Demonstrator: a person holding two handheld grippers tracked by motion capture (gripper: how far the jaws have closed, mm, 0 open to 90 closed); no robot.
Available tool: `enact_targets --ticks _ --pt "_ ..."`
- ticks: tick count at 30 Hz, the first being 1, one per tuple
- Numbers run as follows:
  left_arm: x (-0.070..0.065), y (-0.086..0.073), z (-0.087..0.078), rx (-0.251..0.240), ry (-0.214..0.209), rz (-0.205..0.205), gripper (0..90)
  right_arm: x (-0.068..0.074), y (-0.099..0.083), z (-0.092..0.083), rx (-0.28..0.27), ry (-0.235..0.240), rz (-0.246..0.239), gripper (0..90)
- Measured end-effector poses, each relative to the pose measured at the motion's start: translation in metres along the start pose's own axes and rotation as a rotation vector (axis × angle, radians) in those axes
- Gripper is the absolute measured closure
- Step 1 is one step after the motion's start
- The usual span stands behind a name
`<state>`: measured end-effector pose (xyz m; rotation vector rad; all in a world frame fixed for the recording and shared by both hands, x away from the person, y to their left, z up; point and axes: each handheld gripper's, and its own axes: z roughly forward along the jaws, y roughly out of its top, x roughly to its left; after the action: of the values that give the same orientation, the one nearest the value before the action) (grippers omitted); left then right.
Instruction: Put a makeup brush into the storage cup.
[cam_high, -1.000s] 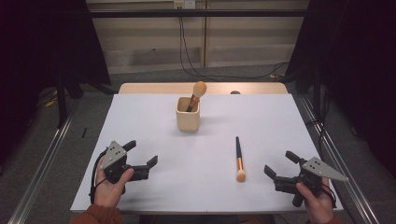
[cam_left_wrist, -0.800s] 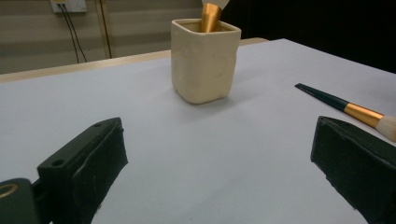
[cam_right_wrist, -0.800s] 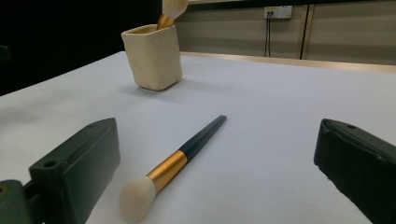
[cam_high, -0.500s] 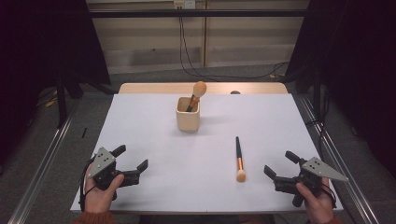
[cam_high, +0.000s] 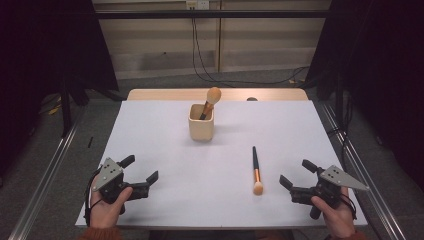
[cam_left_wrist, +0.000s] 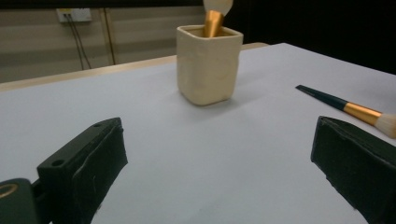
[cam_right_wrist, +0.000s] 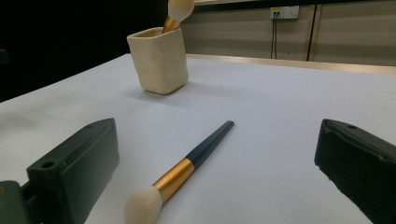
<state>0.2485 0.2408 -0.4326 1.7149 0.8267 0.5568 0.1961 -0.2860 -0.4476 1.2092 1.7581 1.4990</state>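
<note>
Both the left gripper (cam_high: 139, 173) and the right gripper (cam_high: 296, 176) sit wide open and hold nothing. The makeup brush (cam_high: 256, 170) lies flat on the white table (cam_high: 165, 130), near the right one. A clumsy grab could roll it away or bump the cream cup (cam_high: 201, 122) holding another brush (cam_high: 210, 100). I see no writing anywhere.

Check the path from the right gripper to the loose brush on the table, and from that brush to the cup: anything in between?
Nothing visible. The right gripper, open, sits just right of the brush with bare white table between them. From the brush to the cream cup the surface is also bare. The cup already holds another brush.
</note>
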Motion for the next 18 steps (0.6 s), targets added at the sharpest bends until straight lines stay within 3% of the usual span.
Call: enact_targets --ticks 7,13,18 --pt "0.003 -0.001 0.000 0.002 0.018 -0.021 2.9 0.001 0.003 0.015 0.047 0.031 0.005 0.0" --pt "0.003 -0.002 0.000 0.006 0.015 -0.038 2.9 0.004 0.010 0.025 0.031 0.055 0.004 0.3" --pt "0.003 -0.001 -0.001 0.011 0.023 -0.036 3.0 0.006 0.015 0.036 0.054 0.079 -0.017 0.3"
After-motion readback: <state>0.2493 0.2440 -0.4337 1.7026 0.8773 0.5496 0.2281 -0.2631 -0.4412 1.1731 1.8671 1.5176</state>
